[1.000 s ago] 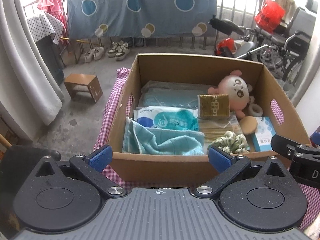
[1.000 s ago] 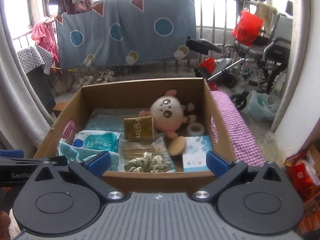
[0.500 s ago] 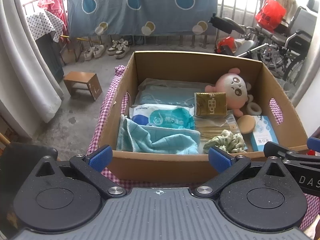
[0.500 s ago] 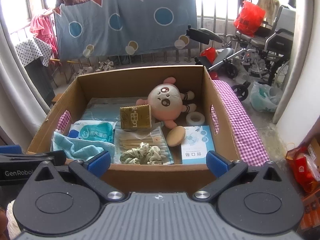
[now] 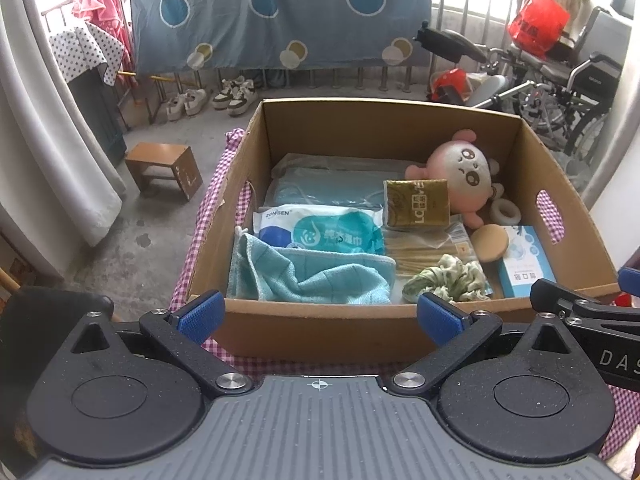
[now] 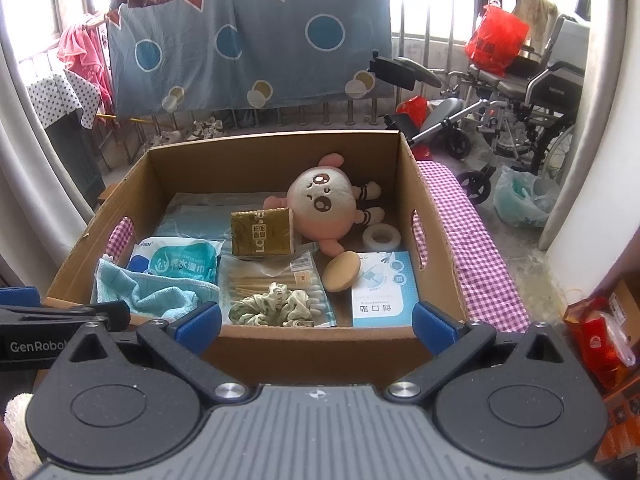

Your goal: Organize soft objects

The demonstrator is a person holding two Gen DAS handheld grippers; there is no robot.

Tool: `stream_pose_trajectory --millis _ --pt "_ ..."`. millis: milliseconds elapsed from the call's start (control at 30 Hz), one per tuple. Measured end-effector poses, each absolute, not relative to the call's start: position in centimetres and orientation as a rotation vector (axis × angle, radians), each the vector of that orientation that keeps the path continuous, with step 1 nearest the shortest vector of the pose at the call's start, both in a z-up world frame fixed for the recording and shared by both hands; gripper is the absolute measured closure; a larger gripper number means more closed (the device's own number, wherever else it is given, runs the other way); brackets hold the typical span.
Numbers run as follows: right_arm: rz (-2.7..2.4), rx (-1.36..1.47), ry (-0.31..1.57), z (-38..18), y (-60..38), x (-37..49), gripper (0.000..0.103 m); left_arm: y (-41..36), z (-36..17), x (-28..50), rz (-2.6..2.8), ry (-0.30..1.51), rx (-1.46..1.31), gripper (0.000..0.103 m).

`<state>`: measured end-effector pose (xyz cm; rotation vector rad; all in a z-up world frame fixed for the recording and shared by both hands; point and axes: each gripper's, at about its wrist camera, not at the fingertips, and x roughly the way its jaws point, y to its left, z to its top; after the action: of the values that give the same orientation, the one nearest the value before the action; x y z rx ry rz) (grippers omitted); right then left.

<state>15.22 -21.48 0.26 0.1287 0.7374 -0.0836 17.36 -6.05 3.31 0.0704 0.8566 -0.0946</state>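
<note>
A cardboard box (image 5: 320, 326) (image 6: 308, 344) stands on a checked cloth. Inside lie a pink plush toy (image 5: 460, 166) (image 6: 324, 200), a teal towel (image 5: 304, 276) (image 6: 152, 290), a green scrunchie (image 5: 448, 278) (image 6: 276, 306), a wet-wipes pack (image 5: 320, 230) (image 6: 180, 262), a gold tissue pack (image 5: 416, 203) (image 6: 262, 232), a cotton-swab bag (image 6: 272, 280), a tan round puff (image 5: 489, 243) (image 6: 341, 271), a tape roll (image 6: 381, 237) and a blue mask box (image 5: 522, 262) (image 6: 384, 290). My left gripper (image 5: 318, 316) hovers open before the box's near wall. My right gripper (image 6: 316, 322) is open too, empty.
The checked cloth (image 6: 476, 248) covers a table beyond the box. A wooden stool (image 5: 164, 170) stands on the floor at left, shoes (image 5: 212, 98) by the railing, a wheelchair (image 6: 516, 108) and a scooter at right. A red bag (image 6: 600, 336) sits low right.
Both grippers have risen and tilted, so more of the box's inside shows. Nothing in the box has moved, and both stay open.
</note>
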Motion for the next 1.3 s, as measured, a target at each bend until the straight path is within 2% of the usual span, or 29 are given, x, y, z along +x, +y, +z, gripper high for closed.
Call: stream_pose_trajectory --millis 1300 --pt "-0.095 0.109 0.74 0.41 -21.16 15.04 0.0 -6.11 3.29 17.16 -0.09 0.854 0.082 0.0"
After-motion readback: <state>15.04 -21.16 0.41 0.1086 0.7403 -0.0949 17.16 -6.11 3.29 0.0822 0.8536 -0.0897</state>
